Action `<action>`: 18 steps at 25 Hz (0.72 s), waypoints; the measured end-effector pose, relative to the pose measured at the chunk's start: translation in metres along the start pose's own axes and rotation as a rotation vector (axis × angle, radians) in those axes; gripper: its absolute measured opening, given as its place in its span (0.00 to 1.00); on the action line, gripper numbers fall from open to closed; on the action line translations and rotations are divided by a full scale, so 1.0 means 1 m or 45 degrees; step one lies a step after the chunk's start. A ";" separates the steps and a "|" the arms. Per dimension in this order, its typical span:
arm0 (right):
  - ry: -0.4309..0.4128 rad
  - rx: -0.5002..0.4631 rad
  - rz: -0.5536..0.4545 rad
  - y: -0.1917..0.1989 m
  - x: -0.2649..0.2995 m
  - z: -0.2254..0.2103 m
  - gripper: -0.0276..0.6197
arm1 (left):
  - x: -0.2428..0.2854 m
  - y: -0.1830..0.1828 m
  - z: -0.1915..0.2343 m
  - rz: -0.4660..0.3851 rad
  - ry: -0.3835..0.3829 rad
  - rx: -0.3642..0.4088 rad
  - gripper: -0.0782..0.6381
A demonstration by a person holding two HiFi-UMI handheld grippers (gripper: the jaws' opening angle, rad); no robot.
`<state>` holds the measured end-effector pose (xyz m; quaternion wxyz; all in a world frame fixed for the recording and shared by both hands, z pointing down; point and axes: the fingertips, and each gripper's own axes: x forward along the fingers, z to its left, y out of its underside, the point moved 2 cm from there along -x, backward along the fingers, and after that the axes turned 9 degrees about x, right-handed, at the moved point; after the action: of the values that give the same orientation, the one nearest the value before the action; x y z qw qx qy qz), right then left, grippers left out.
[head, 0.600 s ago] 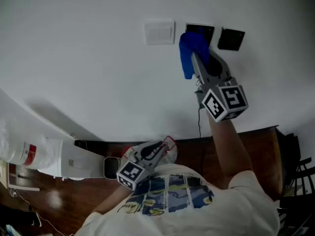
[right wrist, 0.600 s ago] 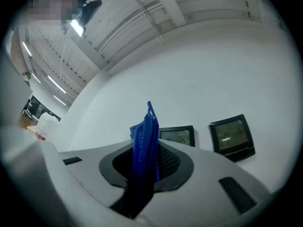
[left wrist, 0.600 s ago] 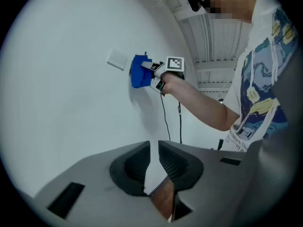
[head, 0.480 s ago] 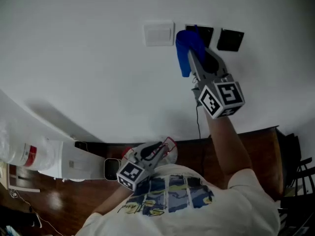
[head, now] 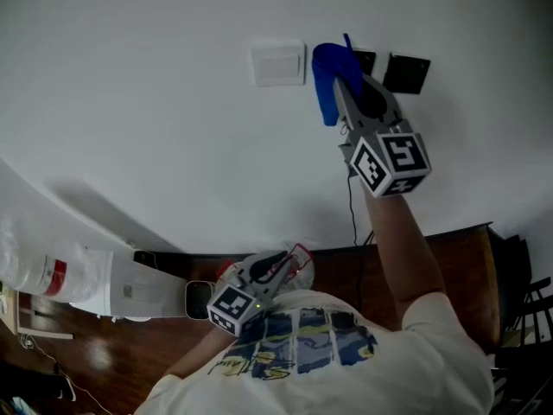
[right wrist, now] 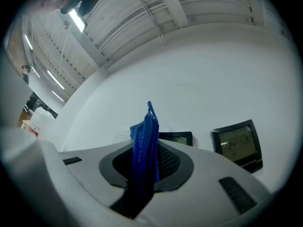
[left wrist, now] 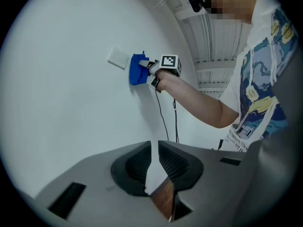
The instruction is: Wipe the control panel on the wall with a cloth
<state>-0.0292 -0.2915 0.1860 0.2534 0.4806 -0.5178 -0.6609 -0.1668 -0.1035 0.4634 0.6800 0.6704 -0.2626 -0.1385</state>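
My right gripper (head: 346, 69) is up at the white wall, shut on a blue cloth (head: 327, 80). The cloth lies against the left edge of a dark control panel (head: 364, 60) and hides most of it. In the right gripper view the cloth (right wrist: 146, 145) stands folded between the jaws, with the panel (right wrist: 179, 138) just behind it. A second dark panel (right wrist: 236, 143) with a lit display sits to its right. My left gripper (head: 292, 258) hangs low near the person's chest, shut and empty. From the left gripper view, the cloth (left wrist: 138, 70) shows on the wall.
A white switch plate (head: 278, 63) is on the wall just left of the cloth. A thin black cable (head: 352, 206) runs down the wall to a brown wooden surface (head: 449, 258). A white appliance (head: 78, 275) stands at lower left.
My right gripper has moved the cloth slightly to the left and then up the wall over the panel. The left gripper has stayed where it was.
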 end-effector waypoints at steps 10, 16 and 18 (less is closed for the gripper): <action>0.057 -0.011 -0.001 -0.004 -0.010 -0.029 0.18 | 0.014 -0.003 -0.009 0.007 0.030 0.015 0.17; 0.091 -0.003 -0.018 -0.007 -0.019 -0.053 0.18 | 0.025 -0.005 -0.012 0.020 0.034 0.005 0.17; 0.099 -0.001 -0.018 -0.008 -0.024 -0.059 0.18 | 0.029 -0.005 -0.016 0.026 0.039 0.013 0.17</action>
<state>0.0348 -0.2947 0.1880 0.2688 0.5093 -0.5040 -0.6437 -0.1340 -0.1063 0.4639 0.6820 0.6731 -0.2597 -0.1199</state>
